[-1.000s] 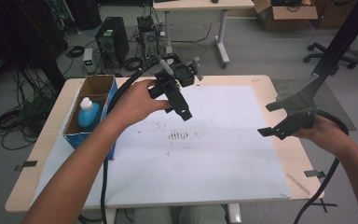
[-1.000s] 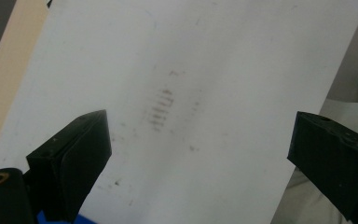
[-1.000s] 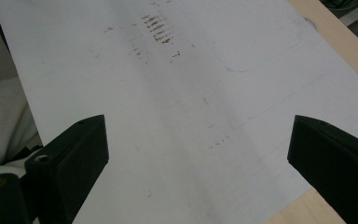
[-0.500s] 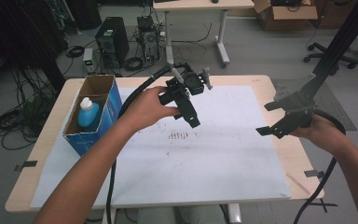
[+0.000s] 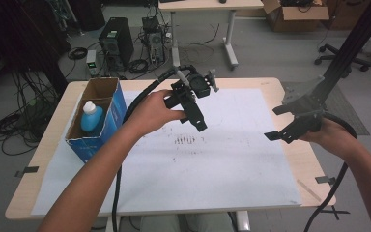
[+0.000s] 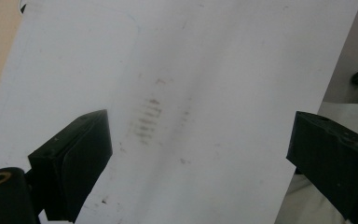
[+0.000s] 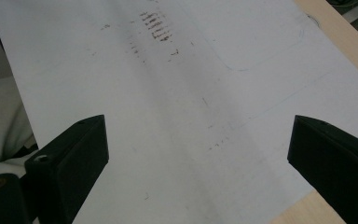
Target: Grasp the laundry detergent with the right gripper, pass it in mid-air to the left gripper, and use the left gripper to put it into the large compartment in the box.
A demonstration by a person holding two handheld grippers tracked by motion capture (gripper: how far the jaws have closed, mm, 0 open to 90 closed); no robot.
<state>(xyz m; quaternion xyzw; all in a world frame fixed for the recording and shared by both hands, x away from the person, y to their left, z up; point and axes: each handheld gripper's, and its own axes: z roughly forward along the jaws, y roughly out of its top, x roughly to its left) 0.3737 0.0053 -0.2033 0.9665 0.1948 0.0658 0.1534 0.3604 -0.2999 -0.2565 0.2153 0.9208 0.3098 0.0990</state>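
Both claws are held wide open and empty, the left gripper (image 5: 193,108) up at centre frame, the right gripper (image 5: 290,130) mid-right, probably so the bottle (image 5: 91,116) boxed (image 5: 107,89) at upper left can be grabbed.

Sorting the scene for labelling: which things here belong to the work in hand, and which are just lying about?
In hand:
left gripper, open
right gripper, open
blue bottle standing in the blue box
white sheet

Lying about:
computer tower on the floor
cardboard box

Bottle (image 5: 91,117) in box (image 5: 101,89), table's left.
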